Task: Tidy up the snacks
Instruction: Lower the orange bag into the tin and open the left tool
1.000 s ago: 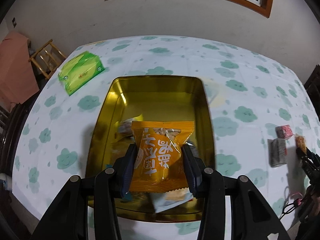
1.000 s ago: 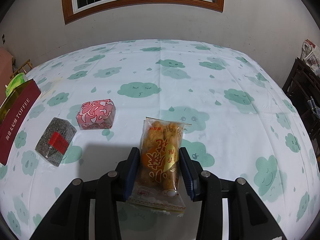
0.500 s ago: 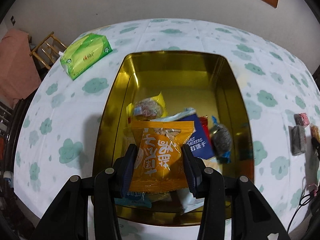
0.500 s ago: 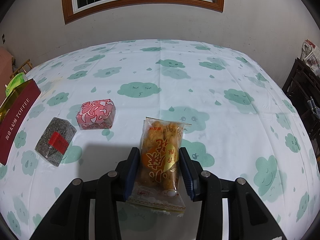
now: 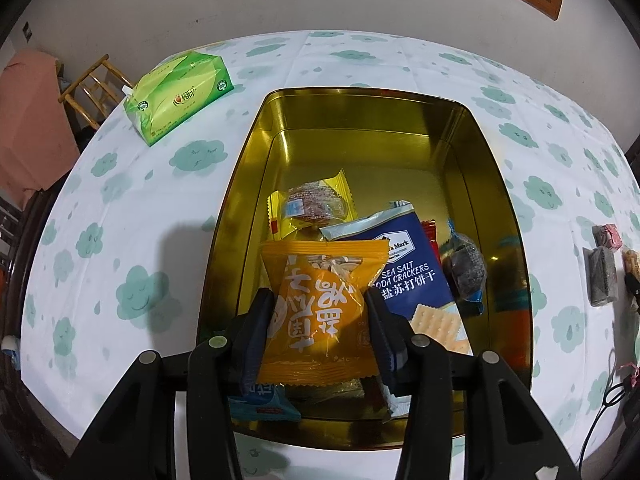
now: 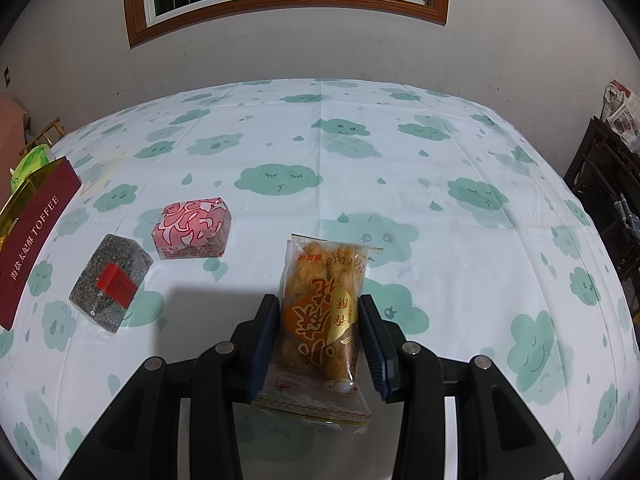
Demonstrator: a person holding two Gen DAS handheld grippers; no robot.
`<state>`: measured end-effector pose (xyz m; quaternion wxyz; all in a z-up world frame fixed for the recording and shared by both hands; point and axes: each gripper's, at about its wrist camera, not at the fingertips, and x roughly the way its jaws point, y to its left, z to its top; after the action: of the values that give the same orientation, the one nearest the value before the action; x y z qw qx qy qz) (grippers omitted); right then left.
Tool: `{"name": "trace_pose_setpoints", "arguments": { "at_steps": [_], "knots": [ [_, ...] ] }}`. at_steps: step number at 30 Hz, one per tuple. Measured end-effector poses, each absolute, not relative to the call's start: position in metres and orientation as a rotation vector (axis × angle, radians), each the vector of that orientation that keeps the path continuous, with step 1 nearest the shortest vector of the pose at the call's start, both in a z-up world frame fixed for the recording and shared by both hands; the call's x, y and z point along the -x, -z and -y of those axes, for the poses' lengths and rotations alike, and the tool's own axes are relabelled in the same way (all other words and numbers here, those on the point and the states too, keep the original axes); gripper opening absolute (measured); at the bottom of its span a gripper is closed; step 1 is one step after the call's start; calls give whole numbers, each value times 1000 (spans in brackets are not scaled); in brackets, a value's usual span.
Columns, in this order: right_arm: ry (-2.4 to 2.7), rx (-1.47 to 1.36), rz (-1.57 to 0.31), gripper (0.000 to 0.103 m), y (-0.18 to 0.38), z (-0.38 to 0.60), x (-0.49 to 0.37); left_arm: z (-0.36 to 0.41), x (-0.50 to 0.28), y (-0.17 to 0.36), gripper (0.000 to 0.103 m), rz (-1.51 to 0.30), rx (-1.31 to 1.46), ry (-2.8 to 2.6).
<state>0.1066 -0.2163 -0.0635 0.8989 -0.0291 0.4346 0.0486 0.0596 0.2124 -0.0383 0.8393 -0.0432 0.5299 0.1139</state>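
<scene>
the left gripper [image 5: 320, 316], jaws opening, has an orange snack packet [image 5: 320, 312] between its pads at frame centre, over the gold tin [image 5: 240, 184]. light, soft and crinkly, it is best held across its puffed middle. the right gripper [image 6: 318, 336] pinches one fried-snack packet [image 6: 320, 320] low in the frame. two wrapped blocks, a pink one [image 6: 194, 234] and a grey one [image 6: 110, 282], lie at left.
</scene>
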Motion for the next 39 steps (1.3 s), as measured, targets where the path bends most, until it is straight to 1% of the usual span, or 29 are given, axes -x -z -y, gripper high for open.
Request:
{"name": "trace_pose_setpoints", "arguments": {
  "at_steps": [5, 16, 18, 30, 38, 39],
  "knots": [
    [-101, 60, -900, 42, 63, 216, -107, -213, -59, 38, 46, -1120, 90, -244],
    [-100, 61, -900, 42, 63, 216, -106, -209, -54, 31, 46, -1110, 87, -228],
    [-100, 61, -899, 42, 63, 216, -106, -208, -53, 27, 51, -1099, 86, -221],
    [-100, 61, -899, 42, 63, 216, -106, -199, -43, 4, 63, -1042, 100, -188],
    [-100, 61, -899, 42, 63, 216, -106, -195, -28, -8, 64, -975, 70, -231],
    [-100, 60, -899, 42, 63, 216, -106, -195, -26, -10, 66, -963, 63, -236]
  ]
}}
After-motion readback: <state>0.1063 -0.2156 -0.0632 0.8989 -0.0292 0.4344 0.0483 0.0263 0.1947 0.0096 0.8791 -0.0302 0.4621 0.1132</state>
